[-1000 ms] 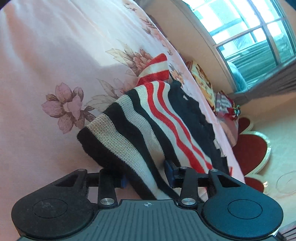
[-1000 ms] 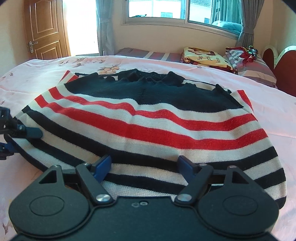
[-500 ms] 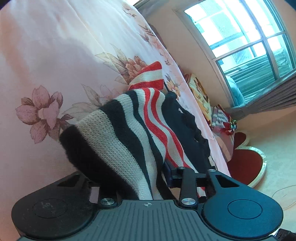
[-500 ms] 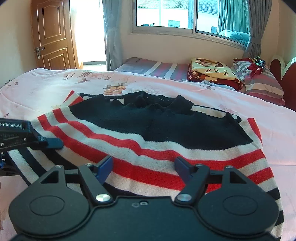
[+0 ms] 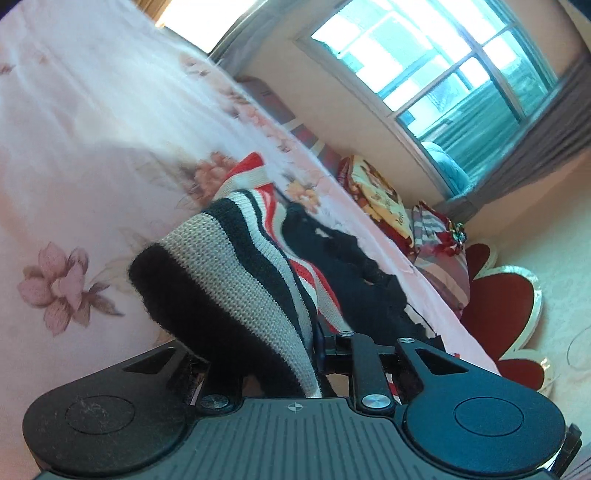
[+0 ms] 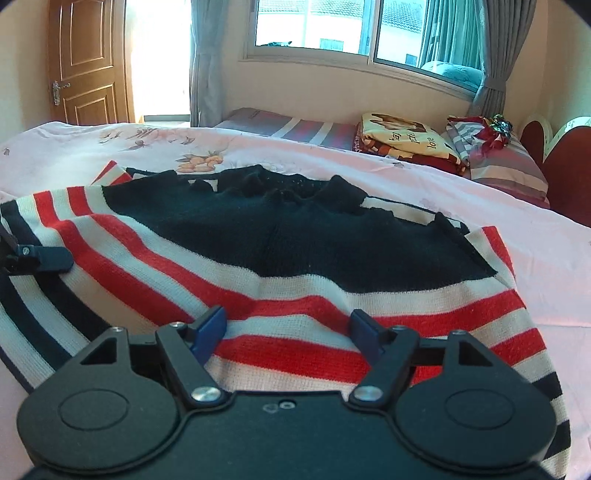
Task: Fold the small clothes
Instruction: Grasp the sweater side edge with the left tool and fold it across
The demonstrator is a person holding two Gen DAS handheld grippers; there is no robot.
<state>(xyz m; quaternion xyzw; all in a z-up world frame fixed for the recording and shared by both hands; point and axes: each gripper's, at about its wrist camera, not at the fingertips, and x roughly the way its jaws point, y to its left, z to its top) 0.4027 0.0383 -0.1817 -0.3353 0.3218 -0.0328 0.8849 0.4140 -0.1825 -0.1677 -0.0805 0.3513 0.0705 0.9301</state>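
Note:
A knit sweater (image 6: pixel 295 243) with black, white and red stripes and a black yoke lies spread on the pink floral bedsheet (image 6: pixel 535 258). In the left wrist view its left hem corner (image 5: pixel 229 280) is bunched and raised off the sheet between the jaws of my left gripper (image 5: pixel 273 354), which are closing on it. That corner hides the left finger. The left gripper (image 6: pixel 37 254) also shows at the sweater's left edge in the right wrist view. My right gripper (image 6: pixel 288 328) stands open just above the red and white stripes near the lower hem, pads apart, holding nothing.
Folded blankets (image 6: pixel 406 144) and striped pillows (image 6: pixel 506 162) lie at the far side of the bed by a red headboard (image 6: pixel 565 166). A window (image 6: pixel 369 29) with grey curtains is behind, and a wooden door (image 6: pixel 88 62) at the far left.
The left gripper has narrowed on the hem corner, rolled, and lifted it off the sheet. The right gripper has moved forward over the sweater, from the black stripes to the red ones.

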